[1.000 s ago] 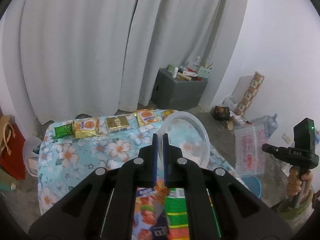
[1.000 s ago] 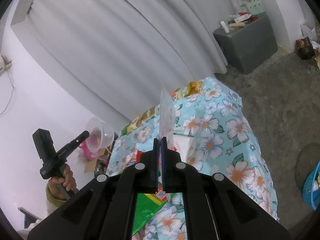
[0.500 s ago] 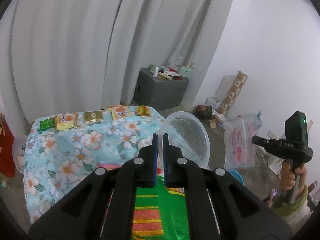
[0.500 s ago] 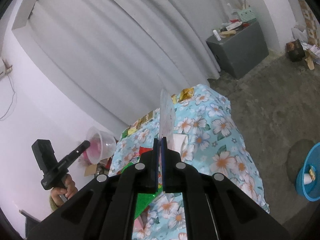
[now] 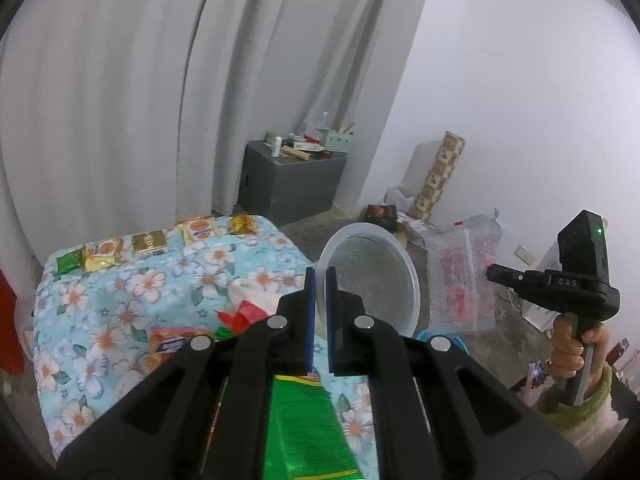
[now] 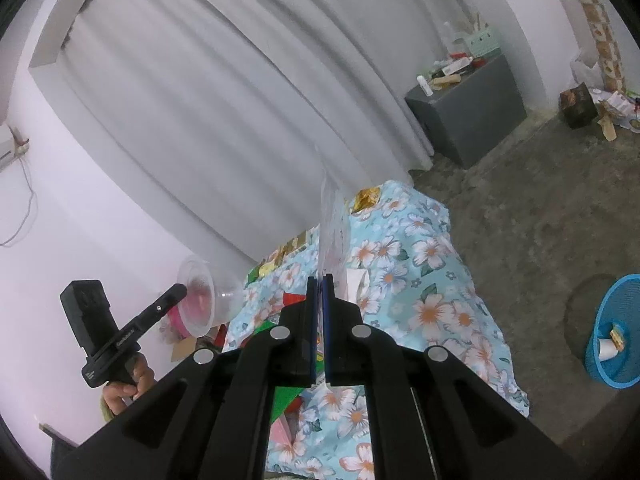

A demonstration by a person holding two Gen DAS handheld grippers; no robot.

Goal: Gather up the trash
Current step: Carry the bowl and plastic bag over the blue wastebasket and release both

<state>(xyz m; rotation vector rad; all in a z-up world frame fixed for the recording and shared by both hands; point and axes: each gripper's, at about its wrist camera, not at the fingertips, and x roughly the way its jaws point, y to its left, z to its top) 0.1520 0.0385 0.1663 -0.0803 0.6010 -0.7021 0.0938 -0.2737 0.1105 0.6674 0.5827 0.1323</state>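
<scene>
My left gripper [image 5: 320, 276] is shut on the rim of a clear plastic bowl [image 5: 372, 280], held up over the right edge of the floral table [image 5: 120, 304]. In the right wrist view the same bowl [image 6: 200, 296] hangs from the left gripper [image 6: 182, 290] at the far left. My right gripper [image 6: 319, 280] is shut on a clear plastic wrapper [image 6: 331, 232], seen edge on. From the left wrist view that wrapper [image 5: 460, 280] shows red print and hangs from the right gripper [image 5: 491, 272]. A blue basket [image 6: 616, 344] stands on the floor at the right, with a paper cup inside.
Gold and green snack packets [image 5: 148, 242] line the table's far edge; green and red wrappers [image 5: 304, 420] lie near me. A grey cabinet [image 5: 292, 184] with clutter stands by the curtain. Boxes and bags [image 5: 424, 208] crowd the floor along the white wall.
Both hands have swung right and risen a little, still holding the bowl and the wrapper. The table has slid left in view and the blue basket has come fully into the right wrist view.
</scene>
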